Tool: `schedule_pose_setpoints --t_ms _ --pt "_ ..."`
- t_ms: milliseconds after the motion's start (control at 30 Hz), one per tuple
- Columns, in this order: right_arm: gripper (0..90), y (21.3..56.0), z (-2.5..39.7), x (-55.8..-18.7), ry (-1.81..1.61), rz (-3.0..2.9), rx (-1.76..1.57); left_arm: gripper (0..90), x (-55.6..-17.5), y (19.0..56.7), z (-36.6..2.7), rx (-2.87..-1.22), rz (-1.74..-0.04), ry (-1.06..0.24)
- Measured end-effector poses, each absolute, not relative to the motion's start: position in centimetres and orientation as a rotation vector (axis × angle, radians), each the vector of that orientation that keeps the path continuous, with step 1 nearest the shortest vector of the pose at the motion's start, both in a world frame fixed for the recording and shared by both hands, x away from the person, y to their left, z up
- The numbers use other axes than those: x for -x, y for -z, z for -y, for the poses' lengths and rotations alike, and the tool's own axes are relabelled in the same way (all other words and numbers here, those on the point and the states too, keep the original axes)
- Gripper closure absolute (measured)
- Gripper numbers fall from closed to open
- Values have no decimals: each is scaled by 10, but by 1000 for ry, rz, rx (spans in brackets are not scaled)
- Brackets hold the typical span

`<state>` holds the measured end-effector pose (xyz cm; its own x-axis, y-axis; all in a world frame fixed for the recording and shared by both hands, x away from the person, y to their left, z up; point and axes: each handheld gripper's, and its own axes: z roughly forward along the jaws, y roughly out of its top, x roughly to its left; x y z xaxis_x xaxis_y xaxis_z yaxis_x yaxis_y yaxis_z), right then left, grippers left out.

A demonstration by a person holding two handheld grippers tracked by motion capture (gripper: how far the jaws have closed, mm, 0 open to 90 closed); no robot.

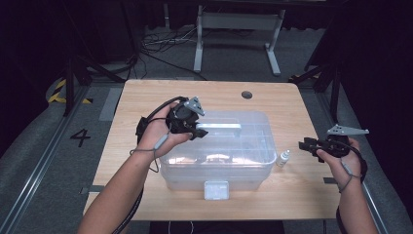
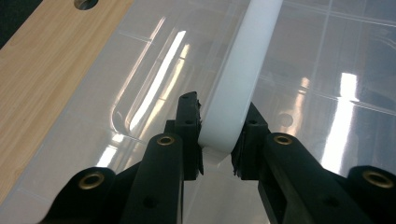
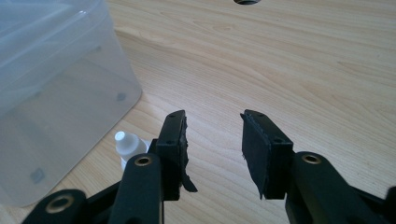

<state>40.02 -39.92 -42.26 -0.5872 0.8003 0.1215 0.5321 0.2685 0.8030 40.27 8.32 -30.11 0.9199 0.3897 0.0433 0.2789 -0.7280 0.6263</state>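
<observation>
The wooden table (image 1: 146, 97) carries everything, its bare top widest at 12 o'clock, where a round cable hole (image 1: 247, 94) sits, and at 3 o'clock beyond the box. At the table's centre stands the clear plastic box (image 1: 216, 168), lid on, its near wall close to the table's 6 o'clock edge, with a small latch (image 1: 216, 189) on that wall. Along the lid runs a white handle (image 1: 221, 127), pointing from 9 to 3 o'clock.

The person's left forearm comes in from 7 o'clock and slants up across the box's left end; the hand is wrapped around the left gripper (image 1: 200, 130), which lies over the lid, pointing toward 3 o'clock. In the left gripper view that gripper (image 2: 217, 140) has its two black jaws pressed onto the end of the handle (image 2: 240, 70), one on each side, pinching it.

The right forearm rises from 5 o'clock, near the table's right edge. The right gripper (image 1: 305, 145) hovers at 3 o'clock from the box, pointing toward 9 o'clock, its jaws spread apart around nothing over bare wood (image 3: 289, 60).

A small white dropper bottle (image 1: 283, 158) stands just beside the box's right near corner, between the box and the right gripper; in the right gripper view the bottle (image 3: 128, 145) shows just beside the left jaw.
</observation>
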Motion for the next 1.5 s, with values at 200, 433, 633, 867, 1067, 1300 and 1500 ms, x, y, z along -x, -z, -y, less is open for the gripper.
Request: schedule_pose_setpoints --t_ms 200,433,633,867,1067,1300,1500 --pt "615 413 396 -396 -1279 -2227 -1185 759 -409 293 -83 -2429 -504 -209" --pt "619 399 389 -389 -1293 -2224 -1125 757 -412 286 -80 -2474 -494 -222" --pt "663 388 379 -383 -1293 -2256 -1051 757 -421 281 -82 -2459 -511 -180" --pt "736 375 368 -374 -1323 -2289 -960 755 -432 274 -82 -2461 -534 -141" --pt "810 366 355 -364 -1366 -2339 -865 753 -442 270 -83 -2467 -546 -93" --pt "900 365 343 -352 -1382 -2392 -800 752 -454 266 -84 -2461 -564 -32" --pt "900 371 328 -346 -1449 -2447 -768 749 -462 263 -85 -2459 -588 5"
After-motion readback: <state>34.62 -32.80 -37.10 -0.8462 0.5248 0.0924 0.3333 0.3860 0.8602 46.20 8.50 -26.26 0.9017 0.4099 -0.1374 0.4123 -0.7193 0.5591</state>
